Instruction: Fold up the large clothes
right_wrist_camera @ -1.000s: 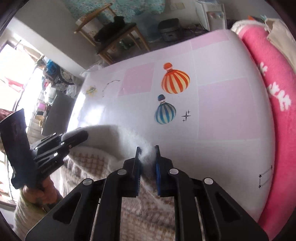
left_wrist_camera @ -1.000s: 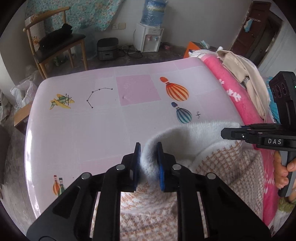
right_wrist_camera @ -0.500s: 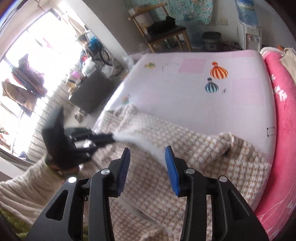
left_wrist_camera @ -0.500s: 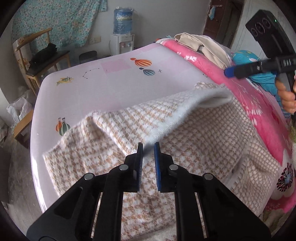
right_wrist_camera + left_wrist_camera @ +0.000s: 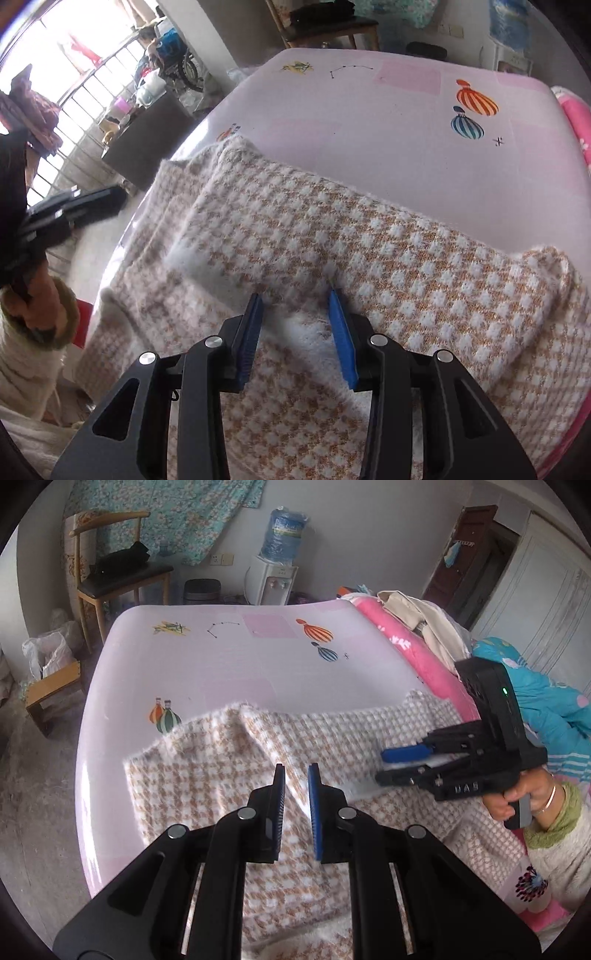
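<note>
A large tan-and-white houndstooth knit garment (image 5: 229, 760) lies spread on the near part of a pink bed sheet (image 5: 236, 664); in the right wrist view (image 5: 369, 258) its upper layer is folded over the lower one. My left gripper (image 5: 294, 775) hovers over the garment, jaws slightly apart and empty. My right gripper (image 5: 295, 301) is open and empty just above the folded edge; it also shows in the left wrist view (image 5: 402, 762) at the right.
The sheet has balloon prints (image 5: 317, 633). A pink blanket (image 5: 399, 642) with piled clothes (image 5: 424, 624) runs along the right. Beyond the bed stand a wooden chair (image 5: 118, 579) and a water dispenser (image 5: 273, 576). A dark cabinet (image 5: 147, 140) stands left of the bed.
Both grippers held the garment's fluffy edge a second ago, carried it toward the near side and let go. The garment now lies folded flat and both grippers have drawn back, open.
</note>
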`<state>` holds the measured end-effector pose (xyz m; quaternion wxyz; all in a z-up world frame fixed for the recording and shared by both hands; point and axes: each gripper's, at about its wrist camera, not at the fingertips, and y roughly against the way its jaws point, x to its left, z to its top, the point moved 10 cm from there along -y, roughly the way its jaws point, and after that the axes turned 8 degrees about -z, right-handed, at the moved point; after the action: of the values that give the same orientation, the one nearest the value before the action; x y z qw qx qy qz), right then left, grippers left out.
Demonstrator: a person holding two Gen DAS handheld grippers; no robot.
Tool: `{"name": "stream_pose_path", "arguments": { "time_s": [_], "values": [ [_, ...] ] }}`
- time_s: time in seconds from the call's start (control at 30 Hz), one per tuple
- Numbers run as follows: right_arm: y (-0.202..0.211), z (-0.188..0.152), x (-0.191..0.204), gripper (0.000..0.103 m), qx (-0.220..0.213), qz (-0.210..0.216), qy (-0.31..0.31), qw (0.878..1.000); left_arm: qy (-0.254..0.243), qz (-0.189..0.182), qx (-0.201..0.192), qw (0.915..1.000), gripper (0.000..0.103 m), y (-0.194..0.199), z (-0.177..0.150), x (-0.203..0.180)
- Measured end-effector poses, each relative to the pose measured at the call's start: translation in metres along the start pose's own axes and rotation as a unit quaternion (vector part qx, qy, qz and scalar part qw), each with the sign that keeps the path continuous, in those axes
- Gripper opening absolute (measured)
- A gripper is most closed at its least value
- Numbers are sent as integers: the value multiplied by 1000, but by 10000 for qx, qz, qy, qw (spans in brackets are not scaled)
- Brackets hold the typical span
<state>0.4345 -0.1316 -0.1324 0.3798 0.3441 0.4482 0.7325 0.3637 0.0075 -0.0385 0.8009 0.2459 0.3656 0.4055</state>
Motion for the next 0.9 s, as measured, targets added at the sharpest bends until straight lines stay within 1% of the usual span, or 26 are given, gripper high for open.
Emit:
{"name": "stream_pose_path", "arguments": {
  "time_s": [0.1, 0.17, 0.2, 0.23, 0.27, 0.3, 0.33, 0.37, 0.4, 0.47, 0.5, 0.57, 0.6, 0.63, 0.67, 0.7, 0.73, 0.77, 0.83, 0.9],
  "values": [
    [-1, -1, 2, 38, -29, -181, 179, 9997, -28, -110, -48, 9999, 12, -24, 29, -10],
    [0, -3, 4, 38, -114, -233, 211, 9994, -108, -35, 94, 9999, 12, -51, 38, -16],
    [1, -5, 5, 38, -185, -275, 257, 9991, -186, 55, 237, 9995, 12, -66, 37, -16],
    [2, -7, 5, 38, -266, -322, 319, 9986, -261, 244, 408, 9985, 12, -82, 34, -12],
    [2, -10, 6, 38, -352, -365, 377, 9980, -228, 385, 644, 9969, 12, -99, 27, -4],
    [3, -12, 6, 38, -446, -401, 424, 9973, -123, 451, 850, 9953, 12, -113, 18, 7],
    [4, -13, 5, 38, -533, -418, 442, 9967, 18, 376, 893, 9953, 12, -121, 12, 15],
    [4, -16, 5, 38, -608, -435, 453, 9962, 147, 214, 765, 9967, 11, -119, 13, 18],
    [5, -17, 5, 38, -660, -444, 471, 9957, 280, 116, 765, 9966, 11, -117, 14, 20],
    [6, -17, 5, 38, -682, -454, 514, 9953, 394, 117, 697, 9967, 11, -108, 17, 19],
    [6, -17, 6, 38, -671, -444, 525, 9954, 302, 98, 615, 9976, 11, -101, 19, 12],
    [6, -18, 6, 38, -655, -411, 529, 9956, -19, -148, 472, 9988, 12, -89, 21, -11],
    [7, -21, 6, 38, -651, -402, 526, 9957, -159, -287, 518, 9981, 12, -86, 17, -24],
    [9, -22, 5, 38, -639, -399, 512, 9958, -273, -375, 671, 9967, 12, -86, 8, -34],
    [10, -25, 3, 38, -611, -390, 494, 9961, -338, -386, 919, 9944, 12, -91, -7, -40],
    [13, -30, 1, 38, -590, -390, 479, 9963, -378, -251, 1201, 9917, 12, -96, -25, -39],
    [16, -36, -3, 38, -542, -385, 477, 9966, -426, -137, 1288, 9907, 12, -98, -38, -36],
    [20, -43, -7, 38, -492, -368, 500, 9969, -454, -193, 1094, 9928, 12, -93, -40, -37],
    [35, -57, -20, 38, -429, -475, 545, 9965, -238, -323, 1045, 9937, 12, -87, -43, -33],
    [56, -63, -26, 38, -408, -385, 541, 9970, -30, -450, 998, 9940, 12, -85, -43, -29]
  ]
}}
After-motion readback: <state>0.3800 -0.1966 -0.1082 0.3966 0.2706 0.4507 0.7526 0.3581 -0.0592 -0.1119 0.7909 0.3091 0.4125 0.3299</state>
